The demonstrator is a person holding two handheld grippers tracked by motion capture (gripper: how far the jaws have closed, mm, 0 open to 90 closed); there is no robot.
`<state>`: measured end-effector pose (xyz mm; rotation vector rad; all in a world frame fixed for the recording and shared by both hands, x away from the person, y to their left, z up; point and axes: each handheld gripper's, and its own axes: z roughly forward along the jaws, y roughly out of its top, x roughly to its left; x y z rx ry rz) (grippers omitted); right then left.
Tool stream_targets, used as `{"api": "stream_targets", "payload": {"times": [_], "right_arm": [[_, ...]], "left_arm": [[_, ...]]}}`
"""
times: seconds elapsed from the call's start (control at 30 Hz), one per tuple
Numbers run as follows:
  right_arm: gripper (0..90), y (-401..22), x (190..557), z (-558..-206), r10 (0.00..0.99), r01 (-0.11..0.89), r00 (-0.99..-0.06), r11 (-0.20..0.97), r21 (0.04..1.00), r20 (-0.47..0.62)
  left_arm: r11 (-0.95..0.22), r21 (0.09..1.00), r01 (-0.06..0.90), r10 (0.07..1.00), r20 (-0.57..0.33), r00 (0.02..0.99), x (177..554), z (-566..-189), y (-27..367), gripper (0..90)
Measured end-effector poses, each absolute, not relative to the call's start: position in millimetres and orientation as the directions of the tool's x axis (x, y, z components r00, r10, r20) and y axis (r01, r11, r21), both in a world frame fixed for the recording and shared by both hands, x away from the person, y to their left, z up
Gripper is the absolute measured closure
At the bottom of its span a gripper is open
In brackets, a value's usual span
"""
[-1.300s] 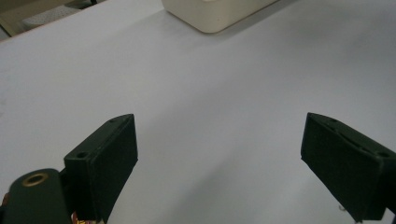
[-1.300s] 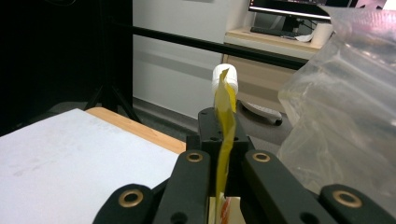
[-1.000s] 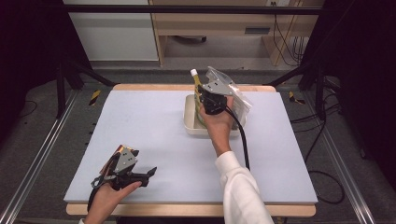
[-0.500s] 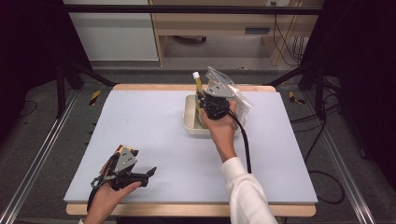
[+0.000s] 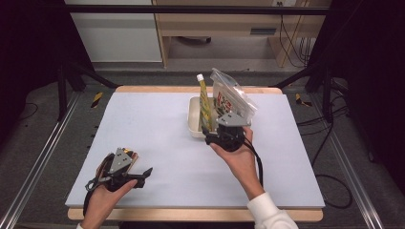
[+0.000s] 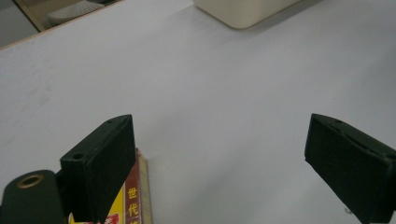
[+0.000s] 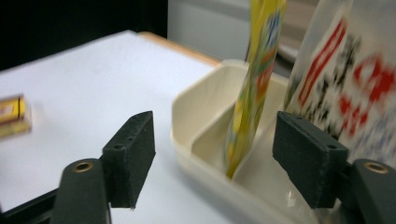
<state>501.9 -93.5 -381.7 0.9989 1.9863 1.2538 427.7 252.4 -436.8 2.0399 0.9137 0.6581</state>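
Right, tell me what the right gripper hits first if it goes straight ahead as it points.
Likely the near wall of the cream tray, just ahead of the open right gripper. Past it, the yellow tube stands in line between the jaws, though depth is hard to judge.

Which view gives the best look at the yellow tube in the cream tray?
The high view: the yellow tube shows whole, white cap up, leaning in the cream tray. The right gripper view shows only its lower part, close but blurred. The left gripper view shows just a tray corner.
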Motion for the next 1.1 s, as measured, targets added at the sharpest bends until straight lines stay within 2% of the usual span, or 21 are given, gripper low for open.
{"api": "stream_targets", "payload": {"times": [0.23, 0.4, 0.57, 0.77, 1.0, 1.1], "right_arm": [[20.8, -113.8, 483.5, -408.6, 0.819, 0.371, -0.574, 0.269, 0.889, -0.008], [12.8, -128.4, 469.6, -421.2, 0.802, 0.399, -0.597, 0.318, 0.860, -0.019], [12.1, -143.4, 458.9, -430.4, 0.809, 0.400, -0.588, 0.308, 0.863, -0.016], [11.8, -149.3, 452.1, -432.4, 0.804, 0.401, -0.594, 0.319, 0.859, -0.021], [11.8, -154.2, 447.2, -435.6, 0.803, 0.407, -0.596, 0.333, 0.851, -0.030], [11.8, -154.4, 445.6, -437.6, 0.801, 0.410, -0.596, 0.354, 0.841, -0.047]], "left_arm": [[-0.440, 0.798, 0.412, 0.802, 0.142, 0.580, 430.9, -434.0, 259.8, 8.9], [-0.495, 0.742, 0.452, 0.793, 0.173, 0.584, 436.9, -428.5, 259.0, 8.6], [-0.546, 0.672, 0.500, 0.785, 0.200, 0.587, 443.8, -415.7, 257.9, 8.8], [-0.620, 0.508, 0.599, 0.765, 0.219, 0.606, 453.5, -404.4, 258.9, 9.1], [-0.622, 0.390, 0.679, 0.776, 0.192, 0.600, 461.6, -410.0, 271.4, 9.3], [-0.606, 0.374, 0.702, 0.789, 0.167, 0.592, 462.1, -410.2, 276.7, 9.3]]}}
